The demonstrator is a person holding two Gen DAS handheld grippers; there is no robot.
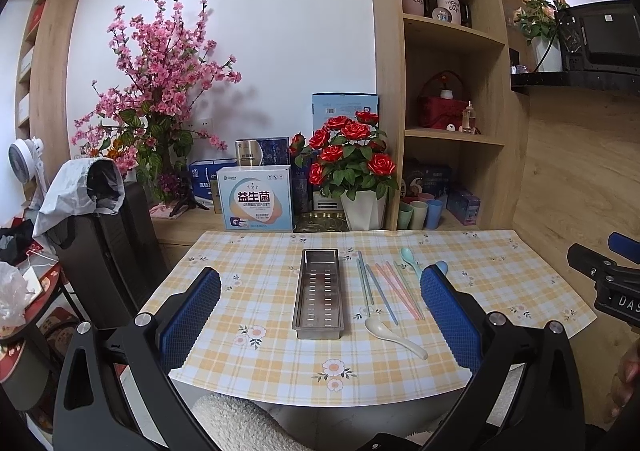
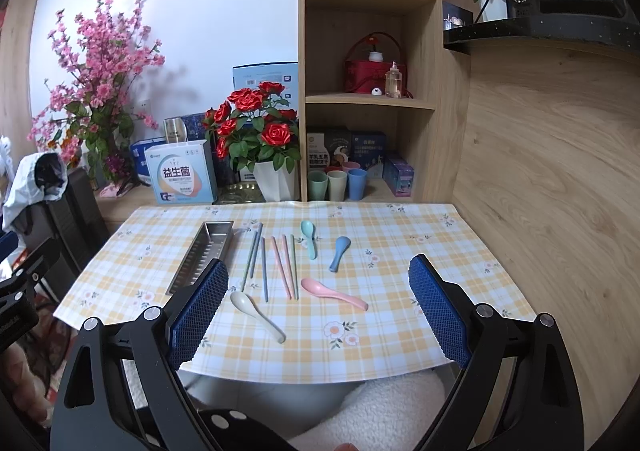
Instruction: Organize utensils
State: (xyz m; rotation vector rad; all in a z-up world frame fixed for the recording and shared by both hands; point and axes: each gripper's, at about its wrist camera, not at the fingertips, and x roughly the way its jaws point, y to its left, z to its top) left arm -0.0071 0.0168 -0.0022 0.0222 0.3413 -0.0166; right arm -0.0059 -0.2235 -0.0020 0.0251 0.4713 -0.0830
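Bright even indoor light, soft blossom shadow on wall; sharp centre, fisheye-bent, dark-vignetted edges

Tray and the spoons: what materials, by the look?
Tray: metal, likely stainless steel; grey brushed sheen, punched slots in the floor. White spoon and pink spoon: matte pastel, probably plastic or wheat-straw composite; no glaze shine, though ceramic cannot be ruled out.
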